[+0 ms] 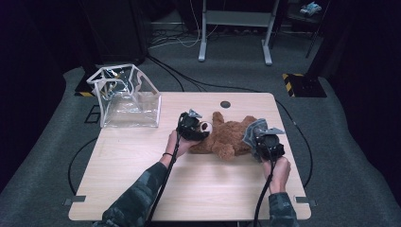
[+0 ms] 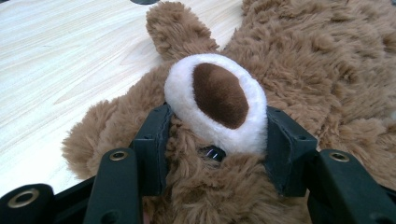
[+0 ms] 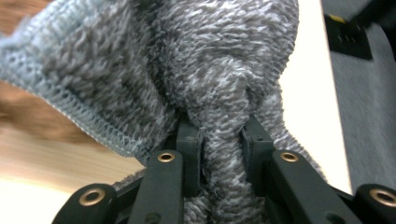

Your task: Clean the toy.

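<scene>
Brown plush bear (image 1: pixel 226 137) lies on its back near the tabletop's (image 1: pixel 142 161) far edge, long axis running across it, head toward the left gripper (image 1: pixel 201 128), whose jaws clamp the head on either side of the white snout (image 2: pixel 215 100). At the bear's other end, the right gripper (image 1: pixel 249 139) pinches a bunched grey knit cloth (image 3: pixel 196 70), apparently a small garment, though the blurred close-up leaves that uncertain. Cloth sits just beside the bear's legs, so the right hand is nearer for dressing it. A clear bag (image 1: pixel 126 97) stands at the far left corner.
</scene>
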`<state>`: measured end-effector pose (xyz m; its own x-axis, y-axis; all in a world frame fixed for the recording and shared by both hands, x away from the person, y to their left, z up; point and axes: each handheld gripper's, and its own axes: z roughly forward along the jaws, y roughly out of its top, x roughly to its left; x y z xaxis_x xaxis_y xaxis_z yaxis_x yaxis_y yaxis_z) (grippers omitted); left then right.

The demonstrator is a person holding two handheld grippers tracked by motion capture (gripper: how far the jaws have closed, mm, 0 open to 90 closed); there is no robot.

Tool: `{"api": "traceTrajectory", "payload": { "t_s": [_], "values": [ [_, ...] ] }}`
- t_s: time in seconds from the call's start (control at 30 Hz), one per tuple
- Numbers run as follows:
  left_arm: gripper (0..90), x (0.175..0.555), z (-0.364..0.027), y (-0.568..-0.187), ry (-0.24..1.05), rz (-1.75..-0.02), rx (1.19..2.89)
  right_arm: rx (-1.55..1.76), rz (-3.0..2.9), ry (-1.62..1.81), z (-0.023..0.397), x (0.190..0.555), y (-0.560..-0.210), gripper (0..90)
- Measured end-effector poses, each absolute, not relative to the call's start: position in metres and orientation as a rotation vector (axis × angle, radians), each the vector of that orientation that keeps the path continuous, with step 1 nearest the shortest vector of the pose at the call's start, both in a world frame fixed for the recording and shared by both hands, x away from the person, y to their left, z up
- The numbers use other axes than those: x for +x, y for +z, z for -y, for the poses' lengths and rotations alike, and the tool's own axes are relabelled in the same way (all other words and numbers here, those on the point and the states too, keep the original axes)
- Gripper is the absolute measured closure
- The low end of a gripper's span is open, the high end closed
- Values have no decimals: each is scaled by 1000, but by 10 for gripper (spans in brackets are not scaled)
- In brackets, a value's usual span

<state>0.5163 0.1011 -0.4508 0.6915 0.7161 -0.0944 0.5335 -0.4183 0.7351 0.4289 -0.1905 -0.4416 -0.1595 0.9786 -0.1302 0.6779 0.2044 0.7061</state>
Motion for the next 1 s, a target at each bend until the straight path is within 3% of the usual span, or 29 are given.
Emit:
{"api": "traceTrajectory", "payload": {
  "t_s": [0.23,0.37,0.53,1.0],
  "values": [
    [469,516,-101,-450,300,-958,2126,1554,-1871,655,202,421,-437,737],
    [469,516,-100,-450,301,-959,2128,1428,-1946,744,168,410,-424,737],
    [469,516,-100,-450,298,-963,2131,1349,-2082,785,118,419,-443,735],
    [469,516,-99,-449,297,-975,2129,1320,-2272,1003,89,417,-457,738]
  ]
}}
